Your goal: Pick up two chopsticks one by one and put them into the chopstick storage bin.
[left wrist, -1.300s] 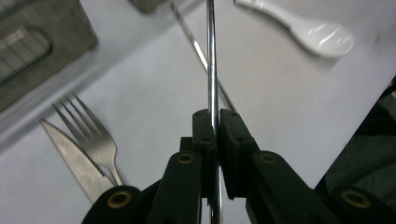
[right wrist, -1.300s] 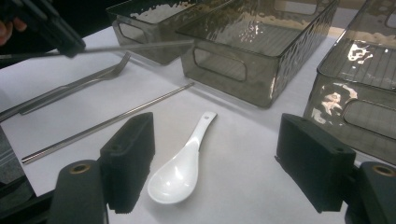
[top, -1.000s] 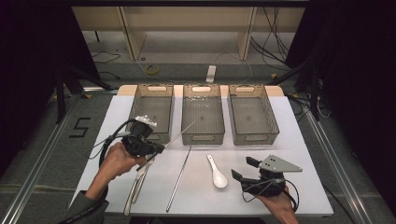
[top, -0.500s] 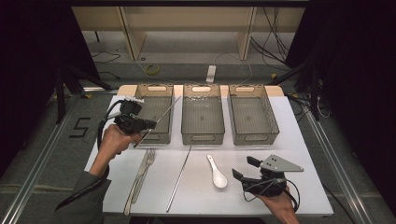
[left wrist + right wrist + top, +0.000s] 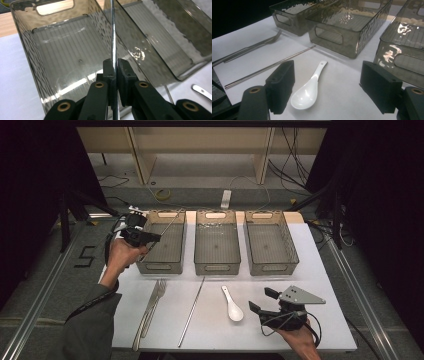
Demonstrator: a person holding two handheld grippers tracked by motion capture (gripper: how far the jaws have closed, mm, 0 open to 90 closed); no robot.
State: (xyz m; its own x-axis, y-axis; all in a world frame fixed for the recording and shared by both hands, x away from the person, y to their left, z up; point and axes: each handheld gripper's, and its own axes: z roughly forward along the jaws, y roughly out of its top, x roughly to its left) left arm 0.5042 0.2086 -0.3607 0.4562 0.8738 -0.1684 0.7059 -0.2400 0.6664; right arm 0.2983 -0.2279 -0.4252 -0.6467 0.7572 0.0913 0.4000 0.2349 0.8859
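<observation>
Over the left bin [image 5: 162, 242], a metal chopstick [image 5: 113, 37] is held by the left gripper [image 5: 114, 66], its jaws closed tight on the rod partway along, the free length slanting up across the bin's far rim. The rod is judged stiff, light and slick; a pinch near the middle is likely to stop it pivoting or sliding. The right gripper [image 5: 327, 85] is held wide open and empty above a white spoon [image 5: 308, 91]. A second chopstick [image 5: 191, 310] and forks [image 5: 150, 310] lie on the table [image 5: 320, 270].
</observation>
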